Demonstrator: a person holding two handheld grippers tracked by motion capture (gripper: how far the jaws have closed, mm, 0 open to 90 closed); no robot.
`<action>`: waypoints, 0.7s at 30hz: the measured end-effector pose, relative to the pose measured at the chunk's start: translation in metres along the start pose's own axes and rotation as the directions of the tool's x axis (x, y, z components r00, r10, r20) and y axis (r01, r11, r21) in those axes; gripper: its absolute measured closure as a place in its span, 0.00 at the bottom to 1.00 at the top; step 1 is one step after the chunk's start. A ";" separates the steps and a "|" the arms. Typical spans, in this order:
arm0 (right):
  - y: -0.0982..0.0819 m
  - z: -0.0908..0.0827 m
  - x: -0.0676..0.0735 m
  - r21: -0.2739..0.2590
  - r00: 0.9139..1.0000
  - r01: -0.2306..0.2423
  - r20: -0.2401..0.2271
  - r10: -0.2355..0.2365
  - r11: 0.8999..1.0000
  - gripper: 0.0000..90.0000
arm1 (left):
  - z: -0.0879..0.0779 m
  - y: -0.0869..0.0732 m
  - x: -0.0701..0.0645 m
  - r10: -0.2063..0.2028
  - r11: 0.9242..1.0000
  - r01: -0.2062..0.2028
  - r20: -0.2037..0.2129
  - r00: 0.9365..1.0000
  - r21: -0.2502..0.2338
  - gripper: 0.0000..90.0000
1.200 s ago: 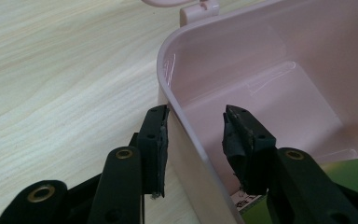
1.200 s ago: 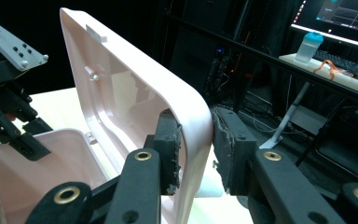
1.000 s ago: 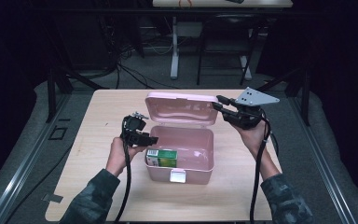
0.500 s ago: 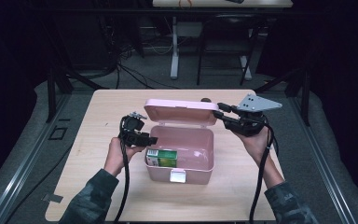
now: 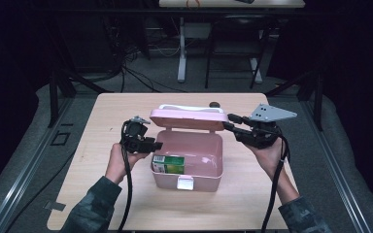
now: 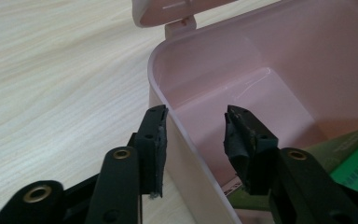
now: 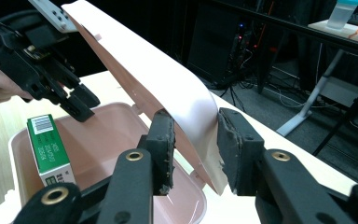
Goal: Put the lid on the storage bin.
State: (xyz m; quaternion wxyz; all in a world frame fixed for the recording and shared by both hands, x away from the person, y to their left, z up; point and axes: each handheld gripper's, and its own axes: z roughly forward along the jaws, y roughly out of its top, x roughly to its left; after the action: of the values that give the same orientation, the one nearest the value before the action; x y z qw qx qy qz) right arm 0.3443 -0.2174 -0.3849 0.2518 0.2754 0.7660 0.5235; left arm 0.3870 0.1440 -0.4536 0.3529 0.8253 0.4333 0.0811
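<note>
Green carton [image 6: 354,161] cut off by frame edge in left gripper view; small dark obj [image 5: 214,104] behind lid [image 5: 189,118] too small to ID.

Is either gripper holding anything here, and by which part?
The right gripper has the pink box's lid by its side edge between its jaws. The left gripper straddles the box's side wall, pads clear of it, holding nothing.

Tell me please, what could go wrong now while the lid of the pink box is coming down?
1. The left gripper straddles the left wall of the pink box, one jaw inside. The lid could likely land on it.
2. The right gripper has only the lid's edge between its jaws; whether the pads press is unclear, so the lid may slip and drop.
3. The green carton stands inside and might block full closing.
</note>
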 end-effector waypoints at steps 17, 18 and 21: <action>-0.007 -0.007 0.012 0.014 1.000 0.004 -0.002 -0.003 1.000 0.73 | -0.031 -0.004 -0.014 0.071 0.987 -0.066 0.027 0.997 -0.150 0.87; -0.008 -0.007 0.013 0.015 1.000 0.000 -0.004 0.000 1.000 0.72 | -0.032 -0.004 -0.015 0.073 0.985 -0.069 0.023 0.997 -0.157 0.89; -0.011 -0.009 0.016 0.028 1.000 -0.001 -0.010 0.002 1.000 0.72 | -0.037 -0.003 -0.017 0.080 0.979 -0.075 0.024 0.996 -0.187 0.95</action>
State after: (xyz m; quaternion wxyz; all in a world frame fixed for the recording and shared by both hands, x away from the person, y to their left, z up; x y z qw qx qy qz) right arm 0.3247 -0.2154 -0.3941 0.2437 0.2769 0.7743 0.5142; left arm 0.3580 0.1511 -0.4251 0.4318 0.8061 0.3858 0.1219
